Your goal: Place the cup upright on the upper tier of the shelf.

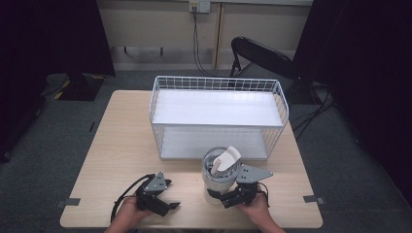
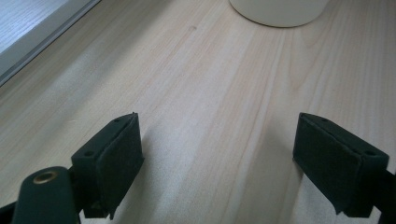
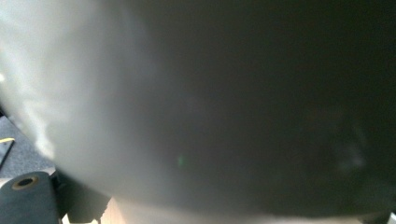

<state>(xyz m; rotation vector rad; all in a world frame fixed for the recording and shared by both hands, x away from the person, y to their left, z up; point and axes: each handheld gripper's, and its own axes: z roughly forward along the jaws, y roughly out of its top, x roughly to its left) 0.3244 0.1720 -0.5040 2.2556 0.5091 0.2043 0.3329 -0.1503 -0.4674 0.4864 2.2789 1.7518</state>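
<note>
Cup [image 1: 217, 182] upright at 6 o'clock of the wire basket [image 1: 218, 116], near counter [image 1: 121, 145] front | we see right gripper [image 1: 227, 198] clamped on cup | left gripper [image 1: 167, 206] jaws apart, resting at cup's 9 o'clock

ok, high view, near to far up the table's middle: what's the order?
right gripper → white tumbler → white wire basket → black folding chair → wall outlet

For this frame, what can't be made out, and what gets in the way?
- Right gripper view: the cup wall is so close it blurs; the jaws' grip on it is unreadable.
- High view: the white object in the cup is too small to identify.
- Left gripper view: the top edge cuts off the cup.
</note>
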